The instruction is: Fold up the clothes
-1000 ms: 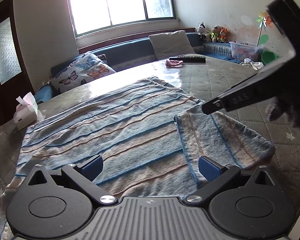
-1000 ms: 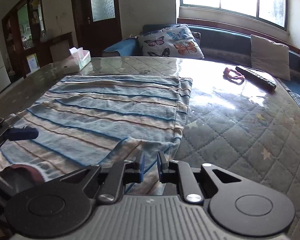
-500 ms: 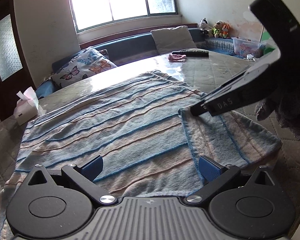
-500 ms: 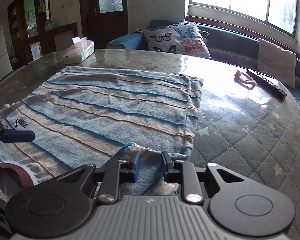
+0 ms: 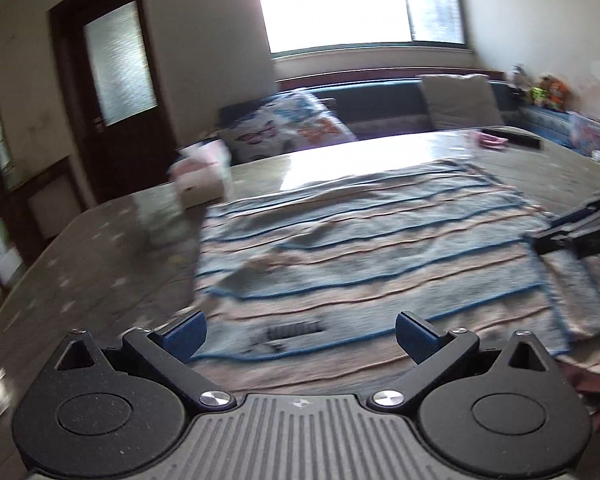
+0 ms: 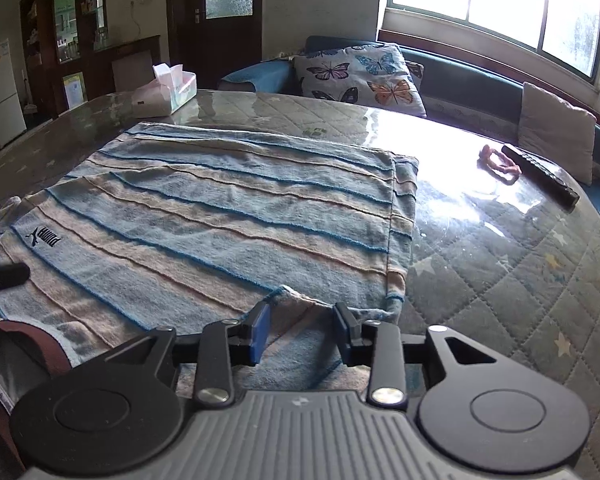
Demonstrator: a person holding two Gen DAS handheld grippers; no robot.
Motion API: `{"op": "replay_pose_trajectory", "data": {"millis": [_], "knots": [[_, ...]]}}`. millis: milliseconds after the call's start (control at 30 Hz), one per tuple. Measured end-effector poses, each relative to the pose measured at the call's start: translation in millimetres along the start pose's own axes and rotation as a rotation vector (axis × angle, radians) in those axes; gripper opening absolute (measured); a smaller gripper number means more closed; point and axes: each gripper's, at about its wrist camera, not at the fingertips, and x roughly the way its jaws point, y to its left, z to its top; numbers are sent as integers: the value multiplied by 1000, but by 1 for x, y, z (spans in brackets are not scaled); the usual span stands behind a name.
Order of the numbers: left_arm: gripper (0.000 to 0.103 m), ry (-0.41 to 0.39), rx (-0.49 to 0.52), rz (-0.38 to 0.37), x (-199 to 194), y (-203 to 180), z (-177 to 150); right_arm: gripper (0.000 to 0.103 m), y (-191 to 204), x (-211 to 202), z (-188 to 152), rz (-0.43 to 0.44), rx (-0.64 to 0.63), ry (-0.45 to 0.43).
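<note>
In the left wrist view, which is smeared by motion, the left gripper (image 5: 298, 334) hangs low over the near edge of the striped shirt (image 5: 364, 248), its blue-padded fingers (image 5: 183, 333) spread wide with nothing between them. The shirt lies flat across the quilted table (image 5: 100, 264), blue and peach stripes running sideways, a dark logo just ahead of the claw. A tissue box (image 5: 202, 178) sits beyond the shirt's far left corner, and the tip of the right gripper (image 5: 580, 232) shows at the right edge, above the cloth. In the right wrist view, the right gripper (image 6: 300, 330) sits at the shirt's (image 6: 220, 216) near right corner, jaws partly apart; a folded-over sleeve (image 6: 296, 300) lies under and between them, but they do not pinch it. The tissue box (image 6: 166, 90) stands past the shirt's far edge, while a remote control (image 6: 540, 174) and a pink hair tie (image 6: 498, 162) lie together well apart to the right, near the butterfly cushion (image 6: 360, 74).
</note>
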Motion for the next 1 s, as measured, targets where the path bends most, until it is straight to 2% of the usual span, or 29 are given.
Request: {"op": "replay_pose_trajectory", "data": {"millis": [200, 367, 400, 567, 633, 1000], "knots": [[98, 24, -117, 151, -7, 57, -11, 44, 20, -5, 4, 33, -59, -1], [91, 60, -246, 267, -15, 107, -27, 47, 52, -7, 10, 95, -134, -3], [90, 70, -276, 278, -16, 117, -31, 50, 60, -7, 12, 111, -151, -4], [81, 108, -380, 266, -21, 146, -45, 55, 111, -7, 21, 213, -262, -4], [76, 112, -393, 249, -22, 149, -49, 59, 132, -7, 23, 251, -313, -8], [59, 117, -424, 141, -25, 157, -58, 60, 231, 4, 32, 418, -486, -3]]}}
